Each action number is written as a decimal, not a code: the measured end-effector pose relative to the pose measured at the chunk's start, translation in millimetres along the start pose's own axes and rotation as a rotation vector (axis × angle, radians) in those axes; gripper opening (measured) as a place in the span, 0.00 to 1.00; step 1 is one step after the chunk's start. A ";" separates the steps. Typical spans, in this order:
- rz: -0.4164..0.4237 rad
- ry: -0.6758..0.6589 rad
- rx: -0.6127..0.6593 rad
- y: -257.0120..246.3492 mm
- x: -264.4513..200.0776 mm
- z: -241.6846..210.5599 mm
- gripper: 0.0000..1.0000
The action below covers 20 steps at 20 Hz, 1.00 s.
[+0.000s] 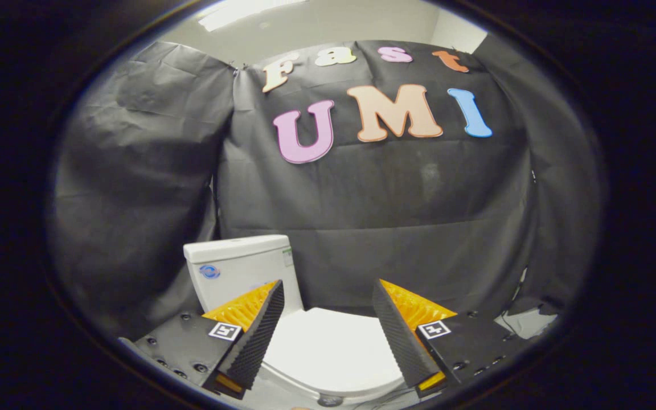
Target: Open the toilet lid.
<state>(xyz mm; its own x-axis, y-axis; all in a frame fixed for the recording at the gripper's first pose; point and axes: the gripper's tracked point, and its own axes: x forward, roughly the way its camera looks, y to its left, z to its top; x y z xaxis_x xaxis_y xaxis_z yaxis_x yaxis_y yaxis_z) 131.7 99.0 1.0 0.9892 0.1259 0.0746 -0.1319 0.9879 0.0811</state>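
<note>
While the toilet lid [328,356] lies flat and closed on the bowl, the gripper [328,327] is held above it with its two fingers spread wide and nothing grasped between them. The ribbed black pads [257,336] are seen on either side of the lid's white surface, apart from it as far as can be judged; whether any contact is made cannot be told for certain. The lid's front edge lies below the fingertips, and its hinged back end meets the tank [237,267] just beyond the left finger.

The step in hand is judged to be the approach: no hold has been taken and the lid has not been raised. For the next move, the fingers would need to be lowered to the lid's front edge, one finger slipped under the rim or the edge pinched between both, and the lid then swung up and back toward the tank. A thin, smooth edge is expected, so a slip is a risk if the grip is shallow.

Beyond the tank, the black cloth wall [396,228] closes the booth on all sides, with a pale ceiling showing above it. Nothing is seen standing on the lid or between the fingers and its edge, so no obstacle is judged to be in the way; only the tank limits how far back the lid can be tipped.
</note>
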 end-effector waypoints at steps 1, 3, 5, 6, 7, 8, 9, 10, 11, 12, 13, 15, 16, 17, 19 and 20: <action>-0.013 -0.023 0.022 3.8 2.6 0.8 0.97; -0.036 -0.063 0.069 13.1 6.6 3.0 0.95; -0.045 -0.100 0.109 26.1 10.8 2.6 0.94; -0.052 -0.112 0.122 32.4 13.1 1.4 0.93; -0.052 -0.124 0.136 38.3 14.0 -0.5 0.93; -0.052 -0.130 0.154 44.8 16.9 -2.9 0.93; -0.051 -0.130 0.173 51.1 19.6 -6.4 0.93; -0.051 -0.128 0.201 56.7 21.8 -11.5 0.92; -0.051 -0.125 0.238 62.0 24.7 -16.0 0.92; -0.052 -0.124 0.275 67.7 26.7 -20.6 0.91; -0.054 -0.128 0.308 73.7 28.3 -24.4 0.91; -0.057 -0.149 0.375 83.7 30.8 -30.3 0.91; -0.062 -0.160 0.410 87.5 30.5 -34.6 0.91; -0.072 -0.167 0.442 89.8 31.1 -41.2 0.90; -0.093 -0.166 0.497 93.9 31.0 -54.9 0.90; -0.107 -0.157 0.521 94.5 31.9 -61.4 0.90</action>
<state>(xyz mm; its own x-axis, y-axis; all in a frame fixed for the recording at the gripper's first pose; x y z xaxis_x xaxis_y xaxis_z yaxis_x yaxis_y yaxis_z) 154.7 201.9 -50.0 0.9827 -0.0275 0.1831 -0.0844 0.8140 0.5747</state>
